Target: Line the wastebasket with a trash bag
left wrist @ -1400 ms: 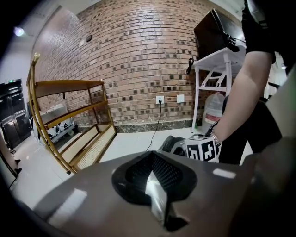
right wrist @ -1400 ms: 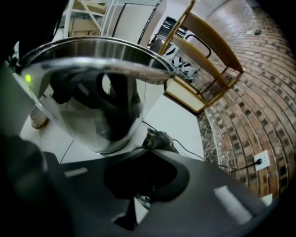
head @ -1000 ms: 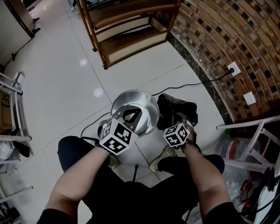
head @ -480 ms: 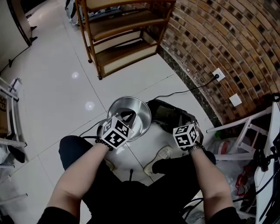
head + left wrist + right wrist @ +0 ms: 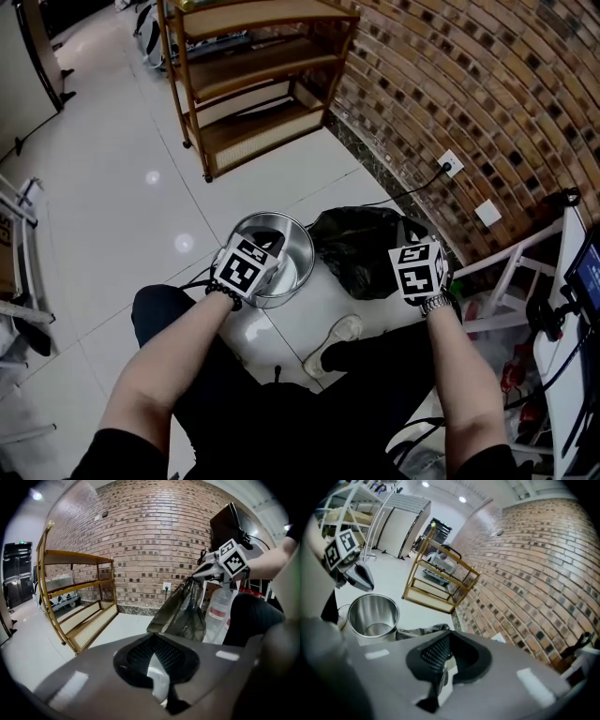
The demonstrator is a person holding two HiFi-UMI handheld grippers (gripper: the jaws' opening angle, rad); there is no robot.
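Note:
A round steel wastebasket (image 5: 281, 267) stands open on the white floor between the person's knees; it also shows as the wastebasket (image 5: 372, 616) in the right gripper view, with nothing inside. My left gripper (image 5: 265, 246) hovers just above its near rim, shut with nothing in it, and appears as the left gripper (image 5: 365, 579) over the can. My right gripper (image 5: 194, 576) is shut on the top of a black trash bag (image 5: 183, 616), which hangs bunched below it. In the head view the bag (image 5: 356, 248) hangs right of the can.
A wooden shelf rack (image 5: 253, 84) stands behind the can, against the curved brick wall (image 5: 450, 75). A wall socket (image 5: 450, 164) feeds a black cable across the floor. A white metal frame (image 5: 525, 262) and clutter lie at the right. The person's shoe (image 5: 337, 333) is near the can.
My right gripper has risen and drifted right, lifting the black bag off the floor so it hangs. The left gripper has stayed over the can's rim.

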